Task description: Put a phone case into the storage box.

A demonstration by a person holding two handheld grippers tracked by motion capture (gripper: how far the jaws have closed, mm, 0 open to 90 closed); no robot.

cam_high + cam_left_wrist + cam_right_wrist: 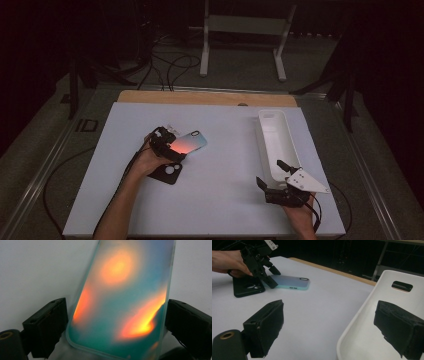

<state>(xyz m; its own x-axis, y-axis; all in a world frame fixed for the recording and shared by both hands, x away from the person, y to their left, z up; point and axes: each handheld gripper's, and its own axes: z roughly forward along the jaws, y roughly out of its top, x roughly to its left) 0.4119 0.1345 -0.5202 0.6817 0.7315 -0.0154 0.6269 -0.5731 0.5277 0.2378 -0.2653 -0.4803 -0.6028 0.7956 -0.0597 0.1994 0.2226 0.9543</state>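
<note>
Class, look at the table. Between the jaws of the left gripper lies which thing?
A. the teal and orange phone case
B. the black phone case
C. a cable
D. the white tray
A: the left gripper has its jaws on either side of the teal and orange phone case; the black case lies beside it.

in the left gripper view the phone case (125,302) runs off the top and bottom edges, and whether the pads (47,325) press its sides cannot be told — a thin gap seems to show at the left one. in the high view the hand (145,162) covers part of the black case (167,172). the tray (372,322) is cut off in the right gripper view — its far end and floor lie mostly outside it.
</note>
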